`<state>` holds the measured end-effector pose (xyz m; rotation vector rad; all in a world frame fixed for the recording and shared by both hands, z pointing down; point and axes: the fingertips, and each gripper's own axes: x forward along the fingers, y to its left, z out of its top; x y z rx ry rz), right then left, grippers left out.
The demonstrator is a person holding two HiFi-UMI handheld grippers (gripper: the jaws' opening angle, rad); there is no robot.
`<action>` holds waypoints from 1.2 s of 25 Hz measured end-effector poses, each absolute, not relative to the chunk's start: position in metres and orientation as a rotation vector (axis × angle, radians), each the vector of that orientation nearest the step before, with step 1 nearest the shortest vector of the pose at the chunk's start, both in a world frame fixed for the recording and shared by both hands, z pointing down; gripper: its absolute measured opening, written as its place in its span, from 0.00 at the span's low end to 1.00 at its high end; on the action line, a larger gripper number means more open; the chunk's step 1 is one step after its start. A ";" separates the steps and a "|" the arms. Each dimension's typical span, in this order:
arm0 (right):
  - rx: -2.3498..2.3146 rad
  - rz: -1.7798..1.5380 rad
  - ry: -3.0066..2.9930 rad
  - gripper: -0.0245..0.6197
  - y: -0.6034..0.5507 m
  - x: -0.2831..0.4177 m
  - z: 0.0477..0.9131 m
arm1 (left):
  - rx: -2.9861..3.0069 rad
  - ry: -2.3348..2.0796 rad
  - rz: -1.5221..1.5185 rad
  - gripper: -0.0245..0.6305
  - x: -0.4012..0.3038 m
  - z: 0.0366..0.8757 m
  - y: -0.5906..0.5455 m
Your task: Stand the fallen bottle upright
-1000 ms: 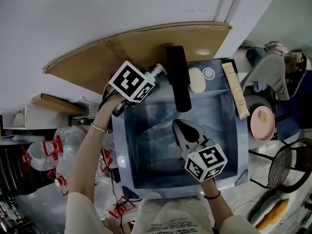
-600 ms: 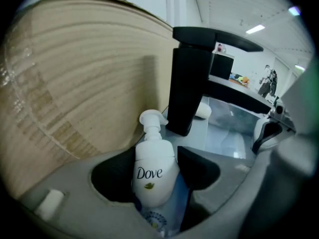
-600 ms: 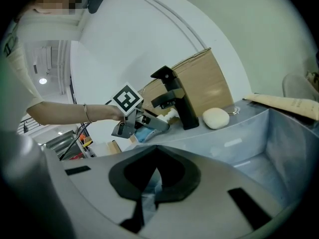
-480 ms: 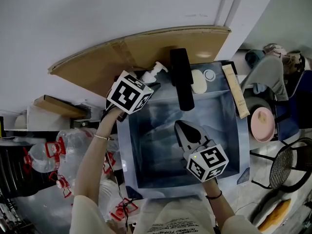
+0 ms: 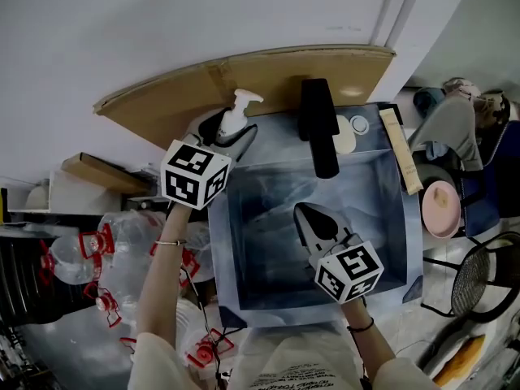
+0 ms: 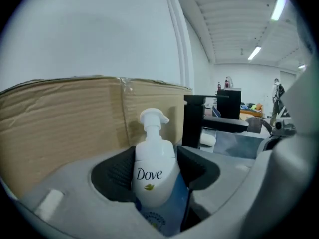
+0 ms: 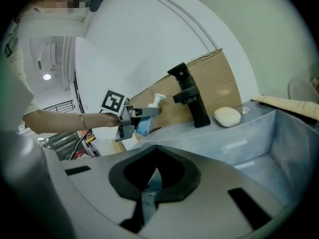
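A white Dove pump bottle (image 6: 149, 180) with a blue lower part stands nearly upright, and my left gripper (image 6: 155, 169) is shut on its body, a dark pad on each side. In the head view the bottle (image 5: 234, 114) is at the sink's back left corner, in front of the cardboard sheet (image 5: 162, 108), with the left gripper (image 5: 230, 136) around it. The right gripper view shows the bottle (image 7: 158, 99) held out level from the left. My right gripper (image 5: 313, 222) hangs over the sink basin, shut and empty.
A black faucet (image 5: 319, 128) stands at the sink's back rim with a bar of soap (image 5: 345, 139) beside it. The steel sink (image 5: 244, 250) fills the middle. Clear plastic bottles (image 5: 106, 250) lie at the left, a long box (image 5: 402, 149) and a pink dish (image 5: 445, 210) at the right.
My left gripper has risen and tipped up with the bottle, whose pump now points upward against the cardboard. My right gripper has stayed in place.
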<state>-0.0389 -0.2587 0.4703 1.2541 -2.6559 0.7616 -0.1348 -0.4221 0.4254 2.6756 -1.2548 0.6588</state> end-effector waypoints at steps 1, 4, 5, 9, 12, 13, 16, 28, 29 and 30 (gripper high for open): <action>1.246 0.758 -2.658 0.05 -0.258 -0.042 0.470 | 2.687 -1.289 0.611 0.44 -0.141 0.421 -0.421; 1.219 0.749 -2.667 0.05 -0.257 -0.053 0.469 | 2.718 -1.397 0.484 0.44 -0.157 0.409 -0.418; 1.210 0.746 -2.671 0.05 -0.257 -0.057 0.469 | 2.725 -1.427 0.442 0.44 -0.161 0.406 -0.417; 1.170 0.732 -2.680 0.05 -0.255 -0.071 0.469 | 2.708 -1.523 0.261 0.44 -0.171 0.397 -0.411; 1.154 0.730 -2.677 0.05 -0.254 -0.078 0.472 | 2.690 -1.590 0.157 0.44 -0.175 0.391 -0.409; 1.151 0.731 -2.674 0.05 -0.254 -0.079 0.473 | 2.689 -1.608 0.133 0.44 -0.176 0.390 -0.408; 1.152 0.727 -2.666 0.05 -0.254 -0.080 0.475 | 2.690 -1.647 0.072 0.44 -0.181 0.389 -0.406; 1.155 0.731 -2.650 0.04 -0.254 -0.084 0.484 | 2.666 -1.695 -0.146 0.44 -0.203 0.396 -0.397; 1.152 0.732 -2.651 0.05 -0.253 -0.085 0.485 | 2.665 -1.700 -0.162 0.44 -0.203 0.395 -0.396; 1.150 0.733 -2.650 0.05 -0.253 -0.086 0.485 | 2.666 -1.706 -0.177 0.44 -0.203 0.394 -0.395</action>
